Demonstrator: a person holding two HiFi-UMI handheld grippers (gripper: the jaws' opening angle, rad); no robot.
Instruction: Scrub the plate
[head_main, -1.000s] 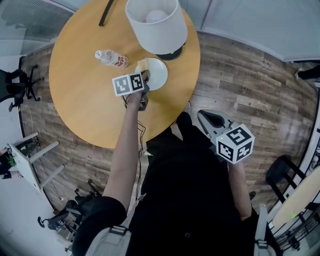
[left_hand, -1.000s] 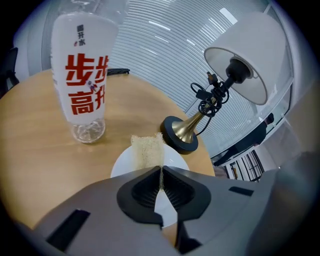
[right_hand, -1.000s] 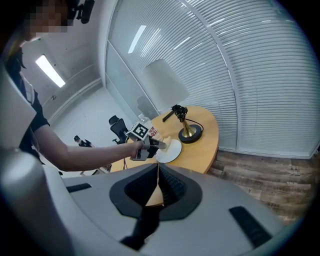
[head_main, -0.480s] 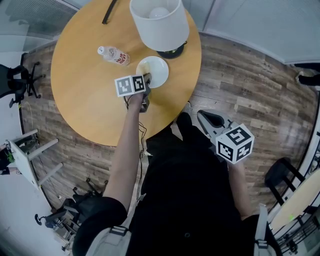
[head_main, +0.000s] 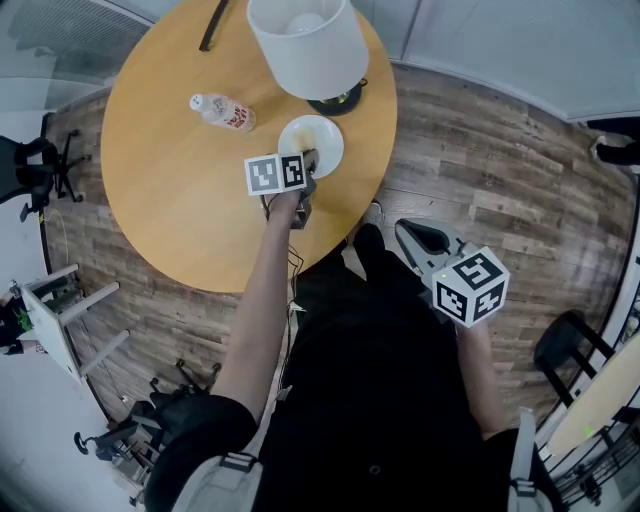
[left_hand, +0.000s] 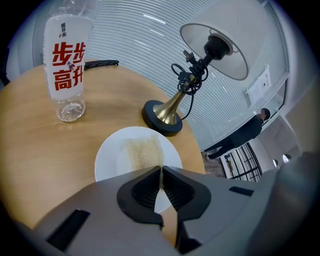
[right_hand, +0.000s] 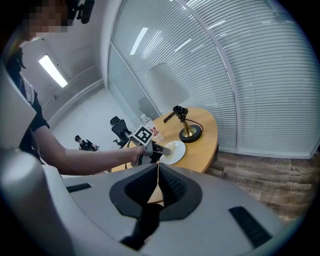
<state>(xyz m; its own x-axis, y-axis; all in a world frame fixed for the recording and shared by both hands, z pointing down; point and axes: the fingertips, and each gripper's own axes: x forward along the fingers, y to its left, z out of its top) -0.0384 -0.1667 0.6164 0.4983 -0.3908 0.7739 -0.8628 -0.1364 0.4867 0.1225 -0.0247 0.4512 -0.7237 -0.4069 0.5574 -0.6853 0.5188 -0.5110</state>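
Observation:
A white plate (head_main: 327, 137) lies on the round wooden table (head_main: 180, 200), close to the lamp's base. My left gripper (head_main: 311, 160) reaches over the plate's near edge, shut on a thin tan scrub cloth (left_hand: 141, 151) that lies spread across the plate (left_hand: 112, 162). The left gripper view shows its jaws (left_hand: 161, 171) pinching the cloth's near edge. My right gripper (head_main: 421, 240) hangs off the table beside the person's body, shut with nothing in it. Its own view shows the shut jaws (right_hand: 158, 181), and beyond them the left gripper (right_hand: 160, 149) at the plate (right_hand: 177, 150).
A lamp with a white shade (head_main: 307, 45) and brass base (left_hand: 163, 115) stands right behind the plate. A plastic bottle (head_main: 222, 113) stands left of it. A black bar (head_main: 213, 25) lies at the far edge. The table's rim (head_main: 375, 170) is just right of the plate.
My left gripper has slid to the right across the plate, dragging the cloth from the plate's left edge toward its middle. The right gripper has stayed where it was.

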